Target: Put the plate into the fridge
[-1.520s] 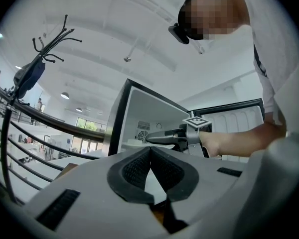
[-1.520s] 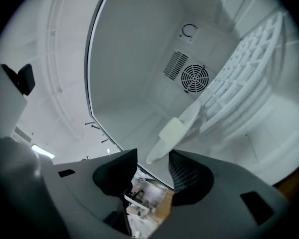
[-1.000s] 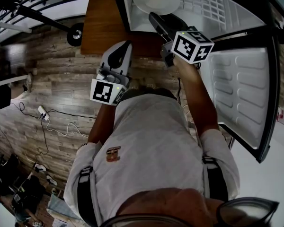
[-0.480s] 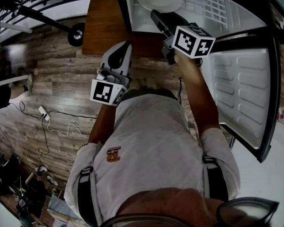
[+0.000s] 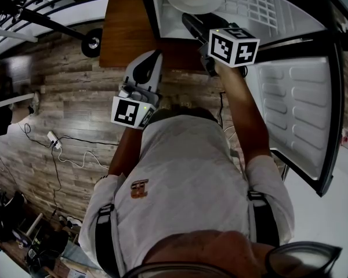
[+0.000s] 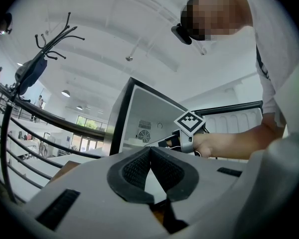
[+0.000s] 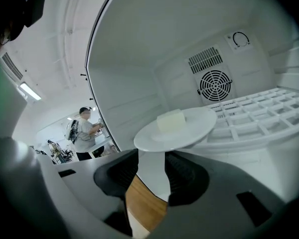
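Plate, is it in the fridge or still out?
In: the plate rests on the fridge shelf, and the right gripper has its jaws apart, off it.

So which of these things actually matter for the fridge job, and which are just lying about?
In the job: plate, pale block on it, fridge, wire shelf, right hand-held gripper (open).
Lying about: left hand-held gripper (shut, idle), power strip on the floor, coat stand.
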A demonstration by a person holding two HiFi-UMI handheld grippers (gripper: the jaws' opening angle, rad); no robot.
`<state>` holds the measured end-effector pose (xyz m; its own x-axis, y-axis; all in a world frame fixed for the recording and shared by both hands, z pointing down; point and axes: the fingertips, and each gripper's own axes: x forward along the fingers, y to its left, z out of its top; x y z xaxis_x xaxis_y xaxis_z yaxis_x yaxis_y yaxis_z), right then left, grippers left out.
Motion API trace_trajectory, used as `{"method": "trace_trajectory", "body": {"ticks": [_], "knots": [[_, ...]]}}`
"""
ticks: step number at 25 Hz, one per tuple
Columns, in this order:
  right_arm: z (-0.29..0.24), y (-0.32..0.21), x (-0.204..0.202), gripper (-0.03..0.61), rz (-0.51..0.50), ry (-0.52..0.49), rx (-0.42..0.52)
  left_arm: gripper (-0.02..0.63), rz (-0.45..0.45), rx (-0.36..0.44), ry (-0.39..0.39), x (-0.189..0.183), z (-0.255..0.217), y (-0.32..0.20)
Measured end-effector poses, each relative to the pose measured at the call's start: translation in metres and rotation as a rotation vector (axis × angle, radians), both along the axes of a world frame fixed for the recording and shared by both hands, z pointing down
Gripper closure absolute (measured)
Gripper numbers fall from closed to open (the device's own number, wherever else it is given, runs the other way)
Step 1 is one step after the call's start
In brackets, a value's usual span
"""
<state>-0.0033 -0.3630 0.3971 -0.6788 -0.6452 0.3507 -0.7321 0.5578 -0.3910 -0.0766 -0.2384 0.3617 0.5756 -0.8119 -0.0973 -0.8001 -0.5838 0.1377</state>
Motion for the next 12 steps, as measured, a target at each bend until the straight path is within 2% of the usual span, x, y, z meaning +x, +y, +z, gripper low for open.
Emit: {"method": "trace_trajectory", "body": {"ticks": [6,12], "knots": [[0.014,0.001,0.003,0.402,0.000,0.019,-0.005,0.595,0.011,0.000,-0.003,0.004,0.001,-0.001],[0.008,0.015,0.006,0.437,-0.029,0.046,0.152,0.595,0.027,0.000,-0.010,0.011,0.000,0.000]]}}
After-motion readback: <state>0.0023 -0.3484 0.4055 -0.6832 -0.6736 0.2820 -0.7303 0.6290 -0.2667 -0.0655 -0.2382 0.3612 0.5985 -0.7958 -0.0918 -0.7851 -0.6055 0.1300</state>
